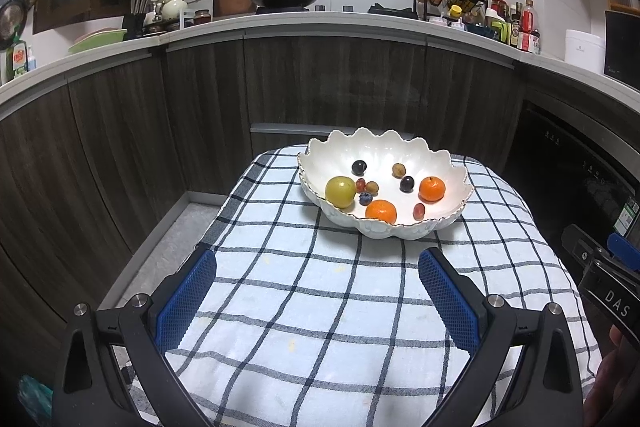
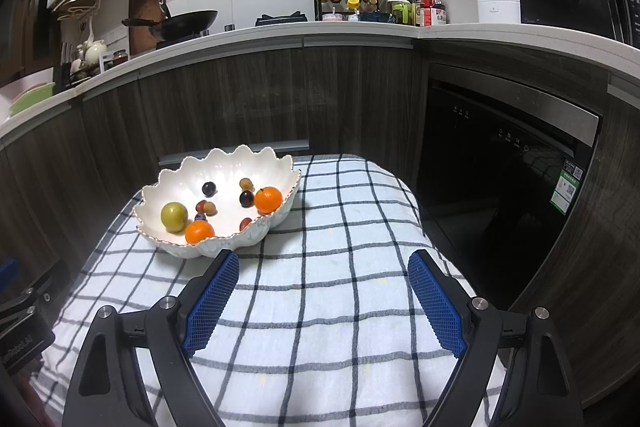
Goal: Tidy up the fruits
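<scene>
All the fruit sits in the white bowl [image 1: 440,163] at the far end of the checked cloth [image 1: 320,307] on the table. The left claw [image 1: 318,263] and right claw [image 2: 322,265] hover spread and empty. Any pick should likely be gentle, one fruit at a time.

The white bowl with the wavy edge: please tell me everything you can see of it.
The white scalloped ceramic-looking bowl is glossy, with a thin gold line along its wavy rim and ribbed outer walls. It stands upright on the blue-and-white checked cloth, at its far end. Inside lie two oranges, a yellow-green round fruit and several small dark and reddish fruits. Neither claw touches it.
</scene>
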`<state>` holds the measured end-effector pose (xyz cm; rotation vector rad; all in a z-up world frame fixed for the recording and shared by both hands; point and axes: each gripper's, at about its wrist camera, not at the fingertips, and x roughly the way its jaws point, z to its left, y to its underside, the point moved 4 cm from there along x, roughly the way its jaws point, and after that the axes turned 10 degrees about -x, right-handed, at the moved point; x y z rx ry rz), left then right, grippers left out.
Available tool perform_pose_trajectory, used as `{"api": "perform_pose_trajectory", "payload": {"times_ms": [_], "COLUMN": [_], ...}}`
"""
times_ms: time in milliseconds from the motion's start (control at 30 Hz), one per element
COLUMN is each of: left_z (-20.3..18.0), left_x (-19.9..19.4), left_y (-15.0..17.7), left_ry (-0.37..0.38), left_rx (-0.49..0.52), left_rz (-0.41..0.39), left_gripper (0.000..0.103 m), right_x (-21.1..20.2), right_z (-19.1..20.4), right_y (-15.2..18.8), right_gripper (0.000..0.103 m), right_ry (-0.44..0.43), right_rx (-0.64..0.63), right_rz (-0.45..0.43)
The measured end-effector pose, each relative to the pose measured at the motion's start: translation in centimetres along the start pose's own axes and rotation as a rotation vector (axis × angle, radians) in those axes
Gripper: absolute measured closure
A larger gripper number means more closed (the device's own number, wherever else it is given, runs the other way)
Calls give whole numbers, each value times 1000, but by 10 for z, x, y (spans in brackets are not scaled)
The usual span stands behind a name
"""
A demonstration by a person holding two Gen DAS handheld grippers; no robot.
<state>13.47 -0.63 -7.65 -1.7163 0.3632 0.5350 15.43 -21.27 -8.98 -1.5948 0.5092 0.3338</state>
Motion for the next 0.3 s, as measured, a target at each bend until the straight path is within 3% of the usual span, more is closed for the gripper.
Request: {"api": "perform_pose_trajectory", "payload": {"times_ms": [300], "left_z": [-1], "left_x": [1], "left_y": [2], "left_ry": [3], "left_rx": [17], "left_rz": [-5], "left_gripper": [0], "right_x": [0], "right_z": [0], "right_y": [0], "right_gripper": [15], "right_ry": [0], "right_rx": [3], "right_rz": [2]}}
